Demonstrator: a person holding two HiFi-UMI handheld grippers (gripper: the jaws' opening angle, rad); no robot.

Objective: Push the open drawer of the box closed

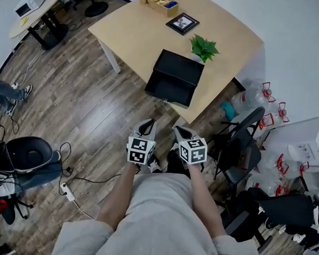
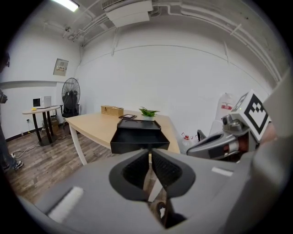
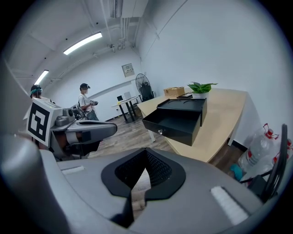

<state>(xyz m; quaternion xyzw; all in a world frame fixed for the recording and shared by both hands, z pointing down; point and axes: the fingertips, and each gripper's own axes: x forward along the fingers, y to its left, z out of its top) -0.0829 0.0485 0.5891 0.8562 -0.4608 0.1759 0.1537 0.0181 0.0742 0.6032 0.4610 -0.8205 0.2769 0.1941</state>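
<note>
The stiff, likely free-sliding drawer (image 1: 169, 90) is faced from well back; left gripper (image 2: 150, 155) and right gripper (image 3: 144, 157) are held empty, jaws together. Its front is best pushed.

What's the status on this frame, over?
Left gripper and right gripper shut, empty, short of the table. Drawer open, untouched. Nothing in the way.

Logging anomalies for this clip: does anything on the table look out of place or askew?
Only the drawer of the black box: it stands pulled out, jutting past the table edge toward the person. The plant, photo frame and wooden box look orderly.
</note>
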